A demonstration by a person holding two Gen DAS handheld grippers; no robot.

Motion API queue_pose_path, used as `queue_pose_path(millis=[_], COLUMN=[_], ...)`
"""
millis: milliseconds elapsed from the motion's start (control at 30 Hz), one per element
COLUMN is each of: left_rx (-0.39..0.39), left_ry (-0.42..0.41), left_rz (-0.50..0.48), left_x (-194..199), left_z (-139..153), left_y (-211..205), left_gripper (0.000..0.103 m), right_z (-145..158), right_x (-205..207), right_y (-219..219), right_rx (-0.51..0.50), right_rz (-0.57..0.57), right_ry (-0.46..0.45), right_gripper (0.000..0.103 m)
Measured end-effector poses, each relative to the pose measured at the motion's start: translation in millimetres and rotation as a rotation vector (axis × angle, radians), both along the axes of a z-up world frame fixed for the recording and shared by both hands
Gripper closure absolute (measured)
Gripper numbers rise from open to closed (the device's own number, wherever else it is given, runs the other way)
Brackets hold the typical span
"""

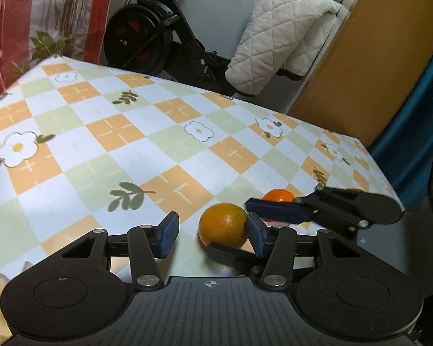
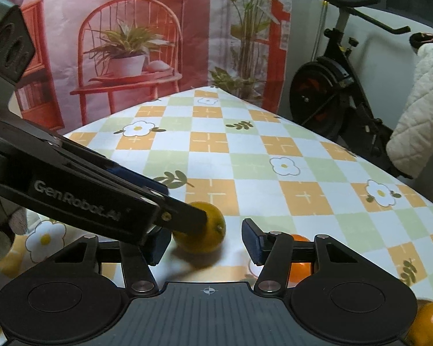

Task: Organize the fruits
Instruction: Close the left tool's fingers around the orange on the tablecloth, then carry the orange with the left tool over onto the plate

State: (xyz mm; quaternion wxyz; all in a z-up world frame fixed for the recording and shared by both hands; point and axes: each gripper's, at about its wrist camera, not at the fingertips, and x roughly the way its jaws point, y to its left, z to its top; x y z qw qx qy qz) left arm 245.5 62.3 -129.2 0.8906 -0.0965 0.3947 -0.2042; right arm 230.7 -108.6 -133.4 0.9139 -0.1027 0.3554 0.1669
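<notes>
Left gripper (image 1: 213, 232): fingers wide apart, nothing held; yellow-orange fruit (image 1: 222, 225) between the pads, touching the right pad (image 1: 255, 235), clear of the left one.
Right gripper (image 2: 205, 243): fingers wide apart, nothing held; same fruit (image 2: 200, 229) in its gap, toward the left finger.
Smaller orange (image 1: 278, 195): just beyond, on the checked tablecloth (image 1: 115, 132).
Advice: centre the fruit before closing; squeeze gently, likely to roll; only one gripper to close.
Pose: both low, near the table's near edge, crossing, left reaching across the right.

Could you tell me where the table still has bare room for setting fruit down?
The tablecloth is bare from the oranges out to its far edge by the exercise bike. The near edge is crowded: left claw, right claw and oranges.
</notes>
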Motion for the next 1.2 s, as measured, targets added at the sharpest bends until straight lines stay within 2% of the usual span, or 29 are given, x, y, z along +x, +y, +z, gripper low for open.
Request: queue_pose_path(millis=[233, 333, 500, 1200], left_rx=[-0.04, -0.06, -0.065, -0.024], left_ry=[0.029, 0.04, 0.037, 0.026], left_rz=[-0.025, -0.038, -0.032, -0.068], left_x=[6, 6, 4, -33], left_z=[-8, -10, -12, -2], left_y=[-5, -6, -8, -32], left_gripper=[0.052, 0.059, 0.059, 0.059], right_z=[-6, -8, -8, 2], right_x=[4, 5, 4, -43], right_y=[0, -1, -2, -18], right_rx=[0.012, 0.024, 0.031, 0.103], right_rz=[0.006, 0.001, -0.013, -0.105], right_ry=[0.012, 0.014, 0.014, 0.027], right_gripper=[0.063, 0.063, 0.063, 0.063])
